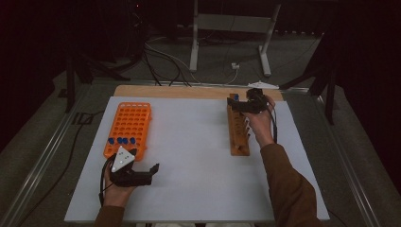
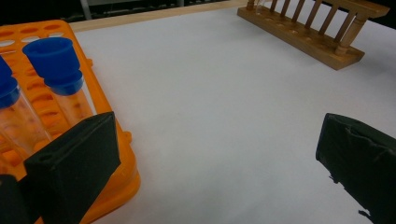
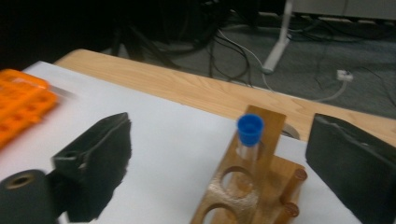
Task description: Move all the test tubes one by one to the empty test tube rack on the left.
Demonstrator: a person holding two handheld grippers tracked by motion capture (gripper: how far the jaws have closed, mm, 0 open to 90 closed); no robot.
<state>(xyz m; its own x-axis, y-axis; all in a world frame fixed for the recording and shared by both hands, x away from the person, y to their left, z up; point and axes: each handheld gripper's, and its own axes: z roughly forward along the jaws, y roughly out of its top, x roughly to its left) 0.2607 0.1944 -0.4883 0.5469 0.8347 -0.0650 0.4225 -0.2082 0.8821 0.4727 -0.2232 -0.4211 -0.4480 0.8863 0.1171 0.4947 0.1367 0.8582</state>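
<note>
On the white counter (image 1: 189, 156), both tongs, left (image 1: 152, 171) and right (image 3: 219, 154), are spread; closing off-centre could tip the blue-capped tube (image 3: 249, 135) in the wooden rack (image 3: 243, 191).

A lab: test-tube racks, orange (image 1: 128, 128) and wooden (image 1: 238, 130), on a white tabletop (image 1: 189, 156), cables (image 1: 165, 59) across the floor

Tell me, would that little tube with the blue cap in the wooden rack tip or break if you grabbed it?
The tube looks clear like thin plastic or glass, so probably light, maybe fragile. It stands upright in the wooden rack, so probably won't tip. Lying down, its round shape would likely roll.
</note>
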